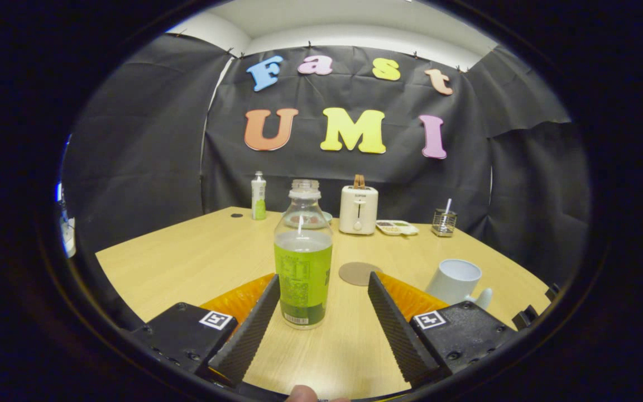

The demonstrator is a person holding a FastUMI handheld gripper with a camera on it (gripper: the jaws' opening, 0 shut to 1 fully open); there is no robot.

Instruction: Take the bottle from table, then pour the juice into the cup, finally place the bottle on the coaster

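The tool [324, 293] sits low over the desk [187, 262] with its 2 fingers spread wide apart, gripping nothing. The left finger's tip lies just beside the bottle [303, 259], possibly touching its lower left side; contact cannot be confirmed. The right finger stands clear of the bottle, with bare desk showing between them.

The bottle stands upright on the desk between the fingers, nearer the left one. It is clear plastic with a green label around its lower body. Liquid fills it to roughly the top edge of the label; the upper part and neck are clear. Whether a cap is fitted cannot be told.

A round brown coaster [358, 273] lies flat on the desk just beyond the right fingertip, to the right of the bottle and apart from it. A white cup [454, 281] rests further right, beyond the right finger, tilted in this view with its open mouth facing up and toward the camera.

At the far edge of the desk, in front of the black wall: a small white and green bottle [258, 196] at the left, a white toaster [358, 209] behind the main bottle's right, a shallow tray [397, 227] beside it, and a wire holder [444, 221] with a stick in it. A fingertip [302, 393] shows at the near edge, below the tool.
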